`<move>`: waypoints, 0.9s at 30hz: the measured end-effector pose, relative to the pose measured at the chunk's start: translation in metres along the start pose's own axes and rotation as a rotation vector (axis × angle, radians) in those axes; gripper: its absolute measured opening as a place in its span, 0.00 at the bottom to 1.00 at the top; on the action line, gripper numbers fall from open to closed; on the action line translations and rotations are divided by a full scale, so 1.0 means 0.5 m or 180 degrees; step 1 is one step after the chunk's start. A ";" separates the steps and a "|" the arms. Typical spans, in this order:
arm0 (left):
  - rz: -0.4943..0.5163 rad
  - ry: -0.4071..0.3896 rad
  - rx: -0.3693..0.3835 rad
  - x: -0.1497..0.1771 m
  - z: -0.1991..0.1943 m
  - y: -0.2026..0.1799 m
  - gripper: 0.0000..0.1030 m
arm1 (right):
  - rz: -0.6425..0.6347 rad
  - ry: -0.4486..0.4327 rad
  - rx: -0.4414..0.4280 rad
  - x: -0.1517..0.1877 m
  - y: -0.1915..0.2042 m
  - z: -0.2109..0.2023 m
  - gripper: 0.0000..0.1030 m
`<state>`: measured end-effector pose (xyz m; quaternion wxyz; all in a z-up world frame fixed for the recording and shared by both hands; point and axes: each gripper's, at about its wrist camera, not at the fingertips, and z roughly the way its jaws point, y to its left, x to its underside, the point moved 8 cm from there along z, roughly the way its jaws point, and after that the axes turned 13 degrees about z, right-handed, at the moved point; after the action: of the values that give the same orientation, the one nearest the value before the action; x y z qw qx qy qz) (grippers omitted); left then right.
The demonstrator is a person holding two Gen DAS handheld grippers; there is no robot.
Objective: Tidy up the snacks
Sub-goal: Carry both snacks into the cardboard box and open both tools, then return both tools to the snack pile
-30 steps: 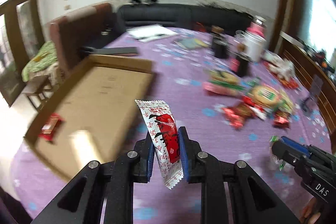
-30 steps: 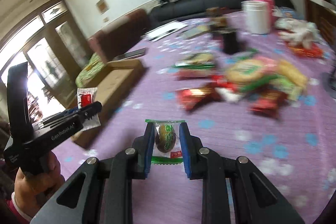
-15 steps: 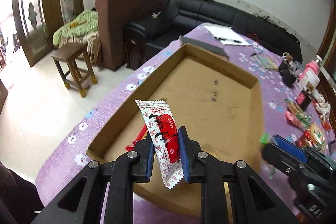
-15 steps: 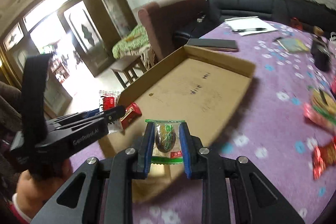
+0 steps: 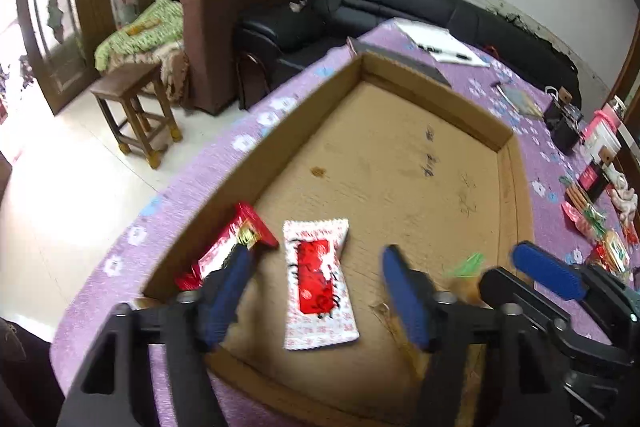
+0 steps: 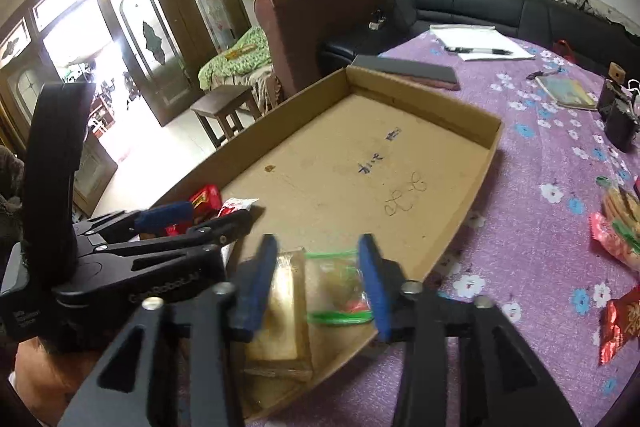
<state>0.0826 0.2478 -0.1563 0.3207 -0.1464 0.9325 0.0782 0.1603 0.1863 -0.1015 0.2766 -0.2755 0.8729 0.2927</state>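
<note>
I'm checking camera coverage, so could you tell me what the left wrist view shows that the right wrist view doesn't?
Only the left wrist view shows the white-and-red packet lying flat in the cardboard tray, clear of the opening left hand-held gripper. Only the right wrist view shows the green-edged clear packet between the opening right hand-held gripper fingers. Both show the tray, red packet and purple tablecloth.
</note>
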 end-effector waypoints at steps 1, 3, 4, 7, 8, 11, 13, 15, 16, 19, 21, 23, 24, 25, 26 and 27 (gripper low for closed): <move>0.0005 -0.0037 -0.0034 -0.002 -0.008 0.001 0.74 | 0.0010 -0.0026 0.0000 -0.002 -0.003 -0.006 0.52; -0.0016 -0.0080 -0.0076 -0.007 -0.020 0.007 0.74 | 0.0057 -0.0071 -0.0038 -0.006 -0.010 -0.022 0.56; -0.0025 -0.0094 -0.0076 -0.009 -0.026 0.009 0.74 | 0.0056 -0.0095 -0.0023 -0.007 -0.015 -0.029 0.56; -0.0017 -0.0135 -0.0101 -0.015 -0.039 0.009 0.74 | 0.0119 -0.0191 0.0004 -0.005 -0.037 -0.065 0.56; -0.0011 -0.0147 -0.0109 -0.015 -0.044 0.008 0.74 | 0.0155 -0.0216 0.0004 -0.004 -0.047 -0.078 0.56; 0.0017 -0.0164 -0.0102 -0.015 -0.055 -0.005 0.74 | 0.0234 -0.0283 0.0052 0.004 -0.077 -0.110 0.56; 0.0049 -0.0174 -0.0078 -0.015 -0.062 -0.020 0.74 | 0.0306 -0.0317 0.0090 0.011 -0.102 -0.128 0.56; 0.0066 -0.0185 -0.0024 -0.014 -0.070 -0.040 0.74 | 0.0364 -0.0348 0.0115 0.018 -0.121 -0.145 0.61; 0.0084 -0.0194 0.0002 -0.014 -0.075 -0.052 0.74 | 0.0403 -0.0365 0.0137 0.022 -0.133 -0.154 0.66; 0.0177 -0.0249 0.0074 -0.013 -0.091 -0.099 0.83 | 0.0547 -0.0470 0.0239 0.041 -0.179 -0.191 0.91; 0.0260 -0.0324 0.0100 -0.013 -0.103 -0.138 0.88 | 0.0639 -0.0536 0.0349 0.056 -0.218 -0.221 0.91; 0.0392 -0.0354 0.0176 -0.014 -0.107 -0.190 0.88 | 0.0757 -0.0556 0.0470 0.071 -0.262 -0.245 0.91; 0.0494 -0.0336 0.0241 -0.015 -0.106 -0.225 0.88 | 0.0821 -0.0581 0.0518 0.078 -0.286 -0.261 0.91; 0.0571 -0.0328 0.0288 -0.015 -0.104 -0.254 0.88 | 0.0871 -0.0609 0.0559 0.084 -0.307 -0.275 0.91; 0.0651 -0.0324 0.0336 -0.015 -0.103 -0.282 0.88 | 0.0926 -0.0639 0.0614 0.091 -0.330 -0.291 0.91; 0.0730 -0.0316 0.0381 -0.018 -0.102 -0.310 0.88 | 0.1006 -0.0667 0.0666 0.098 -0.360 -0.310 0.91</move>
<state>0.1103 0.0910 -0.1188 0.3635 -0.0154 0.9292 0.0657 0.1921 -0.0539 -0.0930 0.3436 -0.0730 0.8973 0.2673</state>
